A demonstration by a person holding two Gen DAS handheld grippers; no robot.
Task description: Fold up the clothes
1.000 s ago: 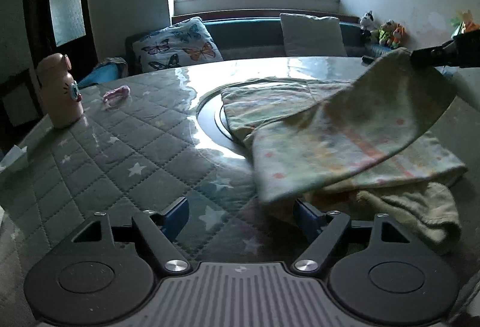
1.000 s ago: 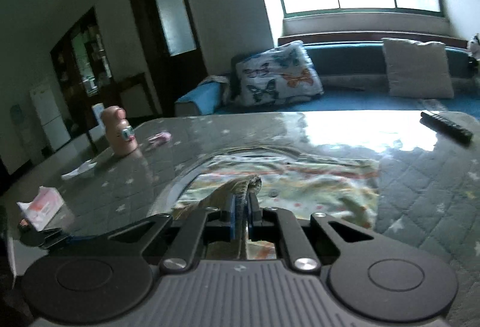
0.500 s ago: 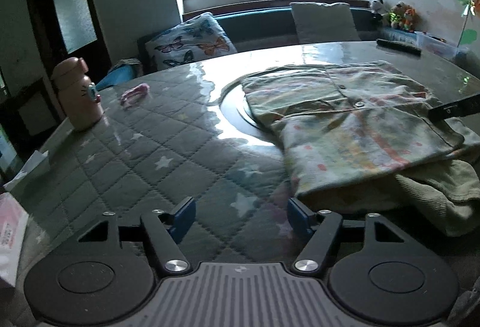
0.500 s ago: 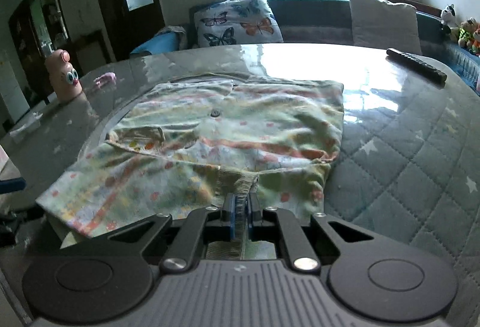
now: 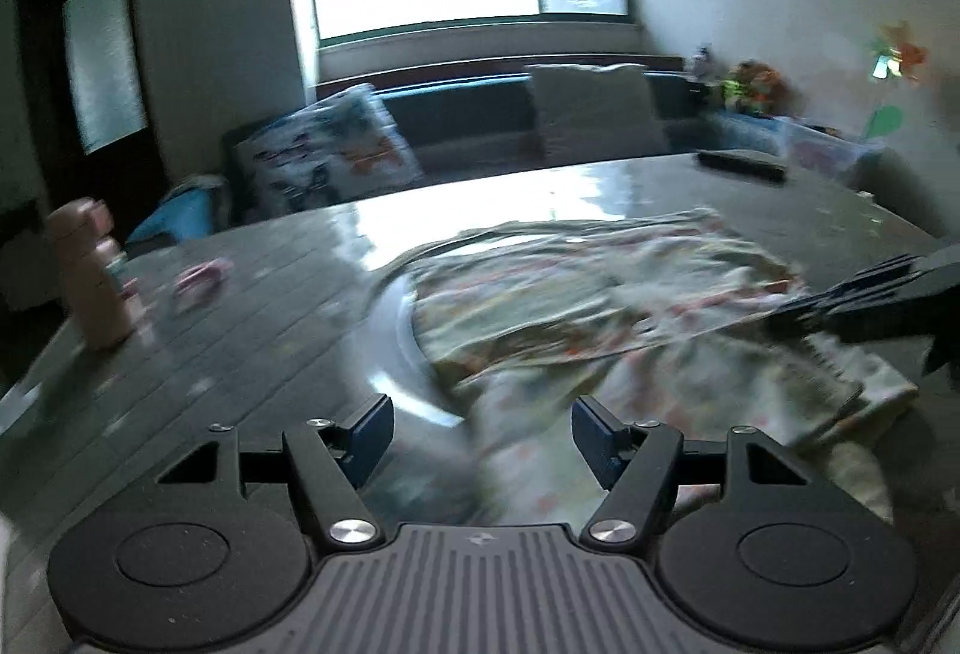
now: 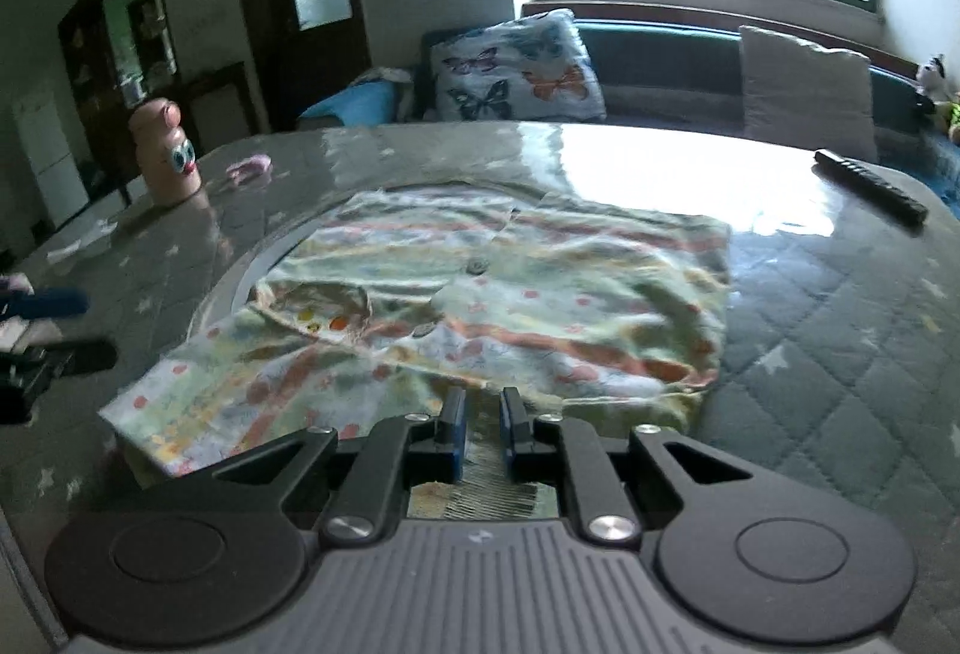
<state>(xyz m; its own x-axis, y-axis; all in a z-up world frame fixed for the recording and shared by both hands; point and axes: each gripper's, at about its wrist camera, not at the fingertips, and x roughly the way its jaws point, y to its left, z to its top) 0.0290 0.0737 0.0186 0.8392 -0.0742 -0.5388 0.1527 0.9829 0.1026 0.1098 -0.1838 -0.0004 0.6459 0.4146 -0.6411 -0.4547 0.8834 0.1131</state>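
Note:
A pale green patterned shirt point(image 6: 510, 294) lies partly folded on the round table, its sleeve laid across the body. It also shows, blurred, in the left wrist view point(image 5: 600, 306). My right gripper point(image 6: 480, 414) sits at the shirt's near hem with its jaws a small gap apart and cloth lying under and between them. It shows from the side in the left wrist view point(image 5: 780, 318), resting on the shirt. My left gripper point(image 5: 480, 432) is wide open and empty, just above the table at the shirt's left edge.
A pink bottle point(image 6: 165, 150) and a small pink item point(image 6: 249, 168) stand at the table's left. A black remote point(image 6: 870, 183) lies at the far right. The quilted table cover point(image 6: 840, 354) surrounds a glass turntable rim point(image 6: 240, 282). A sofa with cushions point(image 6: 516, 66) is behind.
My right gripper lowered the lifted sleeve onto the shirt and its jaws have parted slightly. My left gripper has swung right and closer to the shirt, still open.

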